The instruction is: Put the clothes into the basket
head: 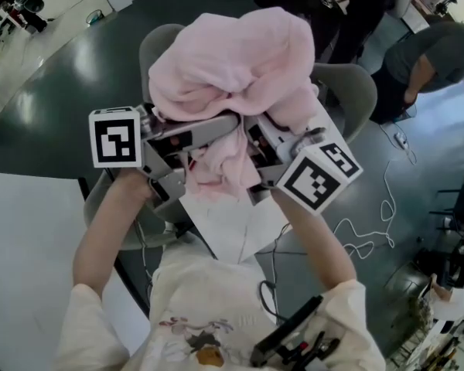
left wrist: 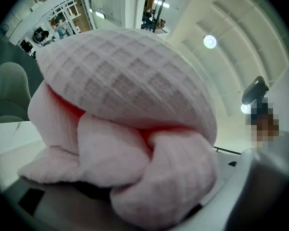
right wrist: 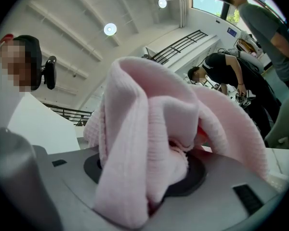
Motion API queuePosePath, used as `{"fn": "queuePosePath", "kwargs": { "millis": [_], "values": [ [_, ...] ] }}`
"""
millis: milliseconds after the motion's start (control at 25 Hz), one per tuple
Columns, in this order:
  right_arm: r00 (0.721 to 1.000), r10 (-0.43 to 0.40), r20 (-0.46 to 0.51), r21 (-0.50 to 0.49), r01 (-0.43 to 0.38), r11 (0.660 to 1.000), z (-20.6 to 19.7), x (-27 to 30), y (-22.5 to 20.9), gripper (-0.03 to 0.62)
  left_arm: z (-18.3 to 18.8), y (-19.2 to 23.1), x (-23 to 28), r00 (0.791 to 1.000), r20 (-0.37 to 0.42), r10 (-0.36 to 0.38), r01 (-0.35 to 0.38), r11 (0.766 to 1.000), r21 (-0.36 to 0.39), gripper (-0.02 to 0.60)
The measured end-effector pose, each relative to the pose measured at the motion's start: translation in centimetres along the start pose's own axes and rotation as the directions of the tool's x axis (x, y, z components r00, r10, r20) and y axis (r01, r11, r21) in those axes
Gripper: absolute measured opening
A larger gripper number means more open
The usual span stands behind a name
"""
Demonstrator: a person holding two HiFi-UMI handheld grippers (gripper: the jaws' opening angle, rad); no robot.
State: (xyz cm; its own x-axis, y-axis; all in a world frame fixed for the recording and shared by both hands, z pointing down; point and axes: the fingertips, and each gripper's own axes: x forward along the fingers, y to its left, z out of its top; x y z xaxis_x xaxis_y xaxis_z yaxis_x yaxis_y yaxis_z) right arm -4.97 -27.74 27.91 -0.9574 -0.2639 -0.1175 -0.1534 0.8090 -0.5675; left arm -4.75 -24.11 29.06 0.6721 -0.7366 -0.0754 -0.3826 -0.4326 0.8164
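Looking down from the head view, I had a fair bit of clutter around me: a dark round table point(head: 69, 91) spread out in front, with two grey chairs on its far side, one point(head: 156, 43) poking out left of the bundle and one point(head: 357, 91) right of it. Two people were off at the top right, one in dark clothes point(head: 363, 6) and one in a grey top point(head: 437, 56) bending over. A white cable point(head: 371, 226) snaked across the floor on my right, and a white sheet point(head: 232, 226) lay just below the hand-held grippers.

There was one piece of clothing, a pink waffle-knit garment point(head: 232, 60), bunched up in the air above the table edge between the two tools. The left hand-held gripper point(head: 216, 130) had a fat wad of it wedged between widely spread jaws. The right hand-held gripper point(head: 263, 141) was clamped on a narrower fold, the cloth draping over its lower jaw. The bundle blocked most of both gripper views.
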Motion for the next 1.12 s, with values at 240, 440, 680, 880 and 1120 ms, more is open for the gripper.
{"fn": "queuePosePath", "kwargs": {
  "millis": [240,440,680,880,1120],
  "values": [
    [0.995,-0.086,-0.041,0.070,0.088,0.994,-4.3,-0.3,-5.7,0.225,-2.3,6.3,0.6,0.996,-0.030,0.079,-0.081,0.995,-0.053,0.371],
    [0.985,-0.157,-0.073,0.100,0.164,0.981,-8.0,-0.3,-9.9,0.225,-4.4,11.7,0.5,0.988,-0.067,0.138,-0.146,0.982,-0.123,0.371],
    [0.951,-0.276,-0.140,0.149,0.296,0.944,-11.4,0.1,-14.1,0.224,-5.4,17.0,0.2,0.967,-0.139,0.216,-0.235,0.962,-0.141,0.373],
    [0.920,-0.347,-0.183,0.190,0.379,0.906,-13.5,0.5,-16.5,0.225,-5.4,19.6,0.1,0.954,-0.171,0.248,-0.269,0.957,-0.113,0.371],
    [0.861,-0.438,-0.258,0.206,0.492,0.846,-16.4,0.1,-19.6,0.224,-6.3,22.9,0.1,0.929,-0.211,0.302,-0.327,0.941,-0.091,0.371]
  ]
}}
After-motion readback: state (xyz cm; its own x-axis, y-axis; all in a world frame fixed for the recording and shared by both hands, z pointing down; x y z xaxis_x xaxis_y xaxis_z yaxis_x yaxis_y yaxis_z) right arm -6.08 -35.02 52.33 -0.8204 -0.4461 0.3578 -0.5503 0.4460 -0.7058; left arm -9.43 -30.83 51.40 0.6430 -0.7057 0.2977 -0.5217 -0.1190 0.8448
